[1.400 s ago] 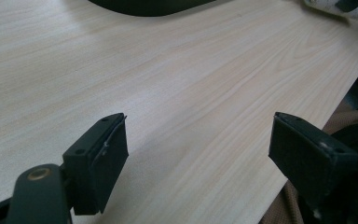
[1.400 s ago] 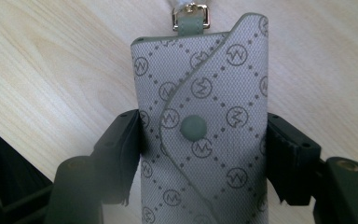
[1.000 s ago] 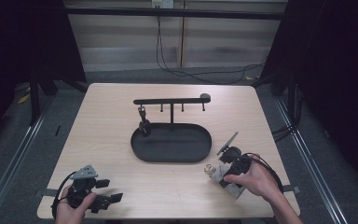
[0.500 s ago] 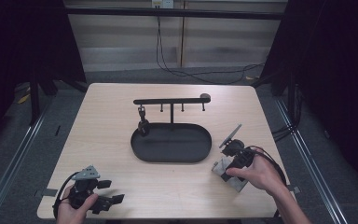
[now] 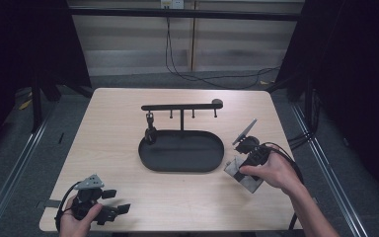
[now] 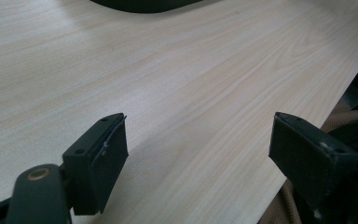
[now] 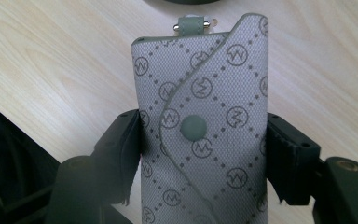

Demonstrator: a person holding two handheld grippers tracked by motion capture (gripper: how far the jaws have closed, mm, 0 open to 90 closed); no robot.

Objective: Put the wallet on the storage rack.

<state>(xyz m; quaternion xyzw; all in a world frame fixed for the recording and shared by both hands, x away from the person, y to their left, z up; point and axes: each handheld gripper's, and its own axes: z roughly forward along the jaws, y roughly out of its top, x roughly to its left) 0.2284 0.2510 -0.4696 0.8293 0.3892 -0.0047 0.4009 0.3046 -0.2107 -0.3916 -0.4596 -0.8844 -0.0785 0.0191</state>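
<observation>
High view: my right gripper (image 5: 240,170) sits at the right side of the table (image 5: 118,133), just off the right end of the black oval tray (image 5: 181,151), clamped on a grey patterned key pouch (image 5: 241,174). Compared with a second ago the pouch has come up off the tabletop and moved a little toward the tray and its hook stand (image 5: 181,107); one small item (image 5: 150,129) hangs from the left hook, the other hooks look free. My left gripper (image 5: 109,210) has stayed at the near left corner. Left gripper view: jaws spread wide, nothing between them, bare wood below and the tray's edge (image 6: 144,4) at the top. Right gripper view: both pads pinch the pouch (image 7: 200,135) across its width near the snap button (image 7: 193,128); a metal loop (image 7: 193,23) sticks out of its far end. My read: pick-up done, carry begun, loop leading toward a hook.
</observation>
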